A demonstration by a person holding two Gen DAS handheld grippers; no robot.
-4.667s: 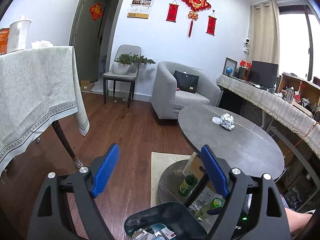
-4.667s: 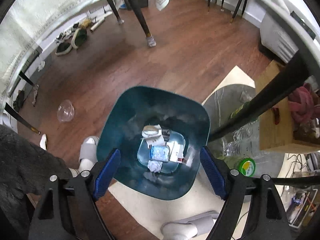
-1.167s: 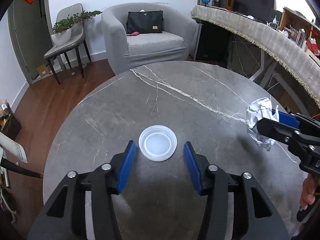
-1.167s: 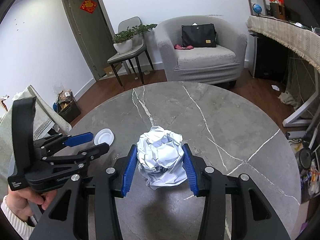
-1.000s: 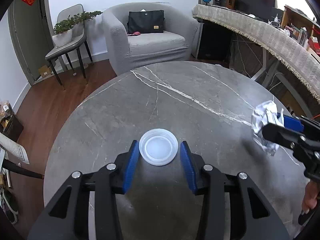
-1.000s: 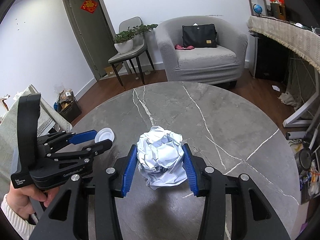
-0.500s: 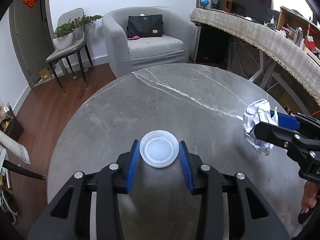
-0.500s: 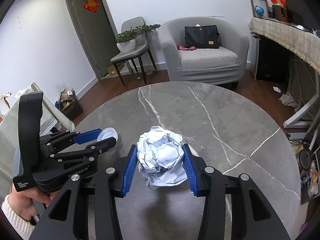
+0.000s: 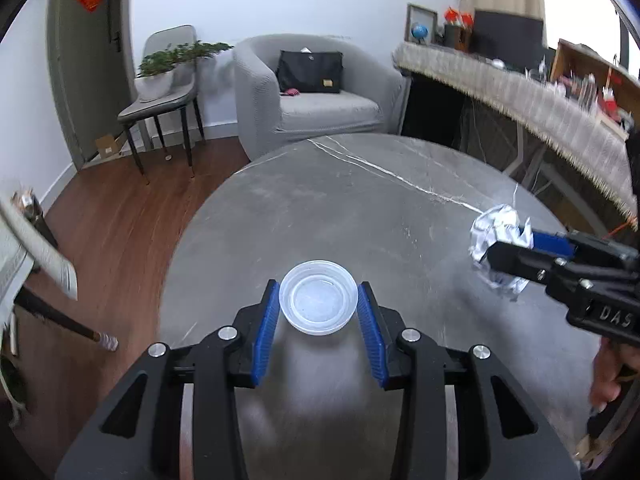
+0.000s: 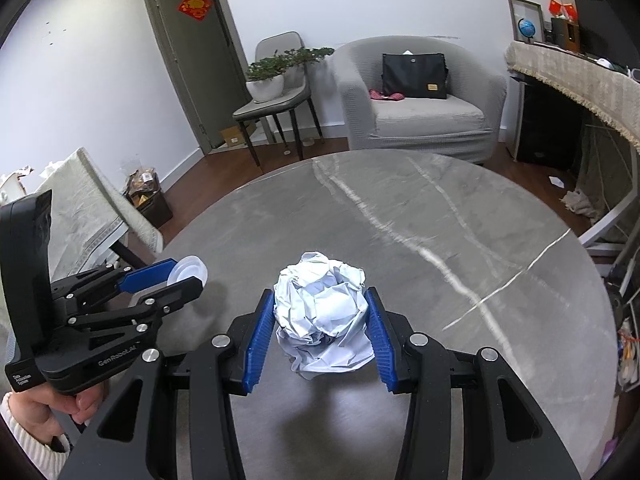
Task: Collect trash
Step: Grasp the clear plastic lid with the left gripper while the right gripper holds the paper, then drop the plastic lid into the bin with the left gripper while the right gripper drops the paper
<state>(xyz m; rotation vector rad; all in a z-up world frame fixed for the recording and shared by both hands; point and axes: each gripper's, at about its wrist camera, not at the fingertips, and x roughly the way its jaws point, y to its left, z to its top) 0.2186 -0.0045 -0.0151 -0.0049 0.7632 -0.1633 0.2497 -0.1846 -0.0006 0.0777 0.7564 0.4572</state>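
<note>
The round grey marble tabletop (image 9: 360, 208) fills both views, its near edge cut off behind the gripper bodies. Beyond it stand a grey armchair (image 10: 420, 108) and, along the right, a fringed cloth-covered counter (image 9: 540, 112) whose clutter is blurred and hard to make out.

The right gripper (image 10: 320, 324) has its blue fingers (image 10: 260, 332) closed partway onto a crumpled ball of white paper (image 10: 322, 312), pressing it from both sides; the ball bulges above and ahead of the tips, and its shadow on the stone sits below it. The hand on this gripper is mostly cut off at the left view's edge.

The left gripper (image 9: 318, 308) holds a clear plastic lid (image 9: 318, 298) between its fingers (image 9: 270, 320), narrowly spread, the pads touching the rim at either side. Whether the lid rests on the tabletop or hangs just clear cannot be told. A hand (image 10: 44, 408) in a white sleeve grips the handle.
</note>
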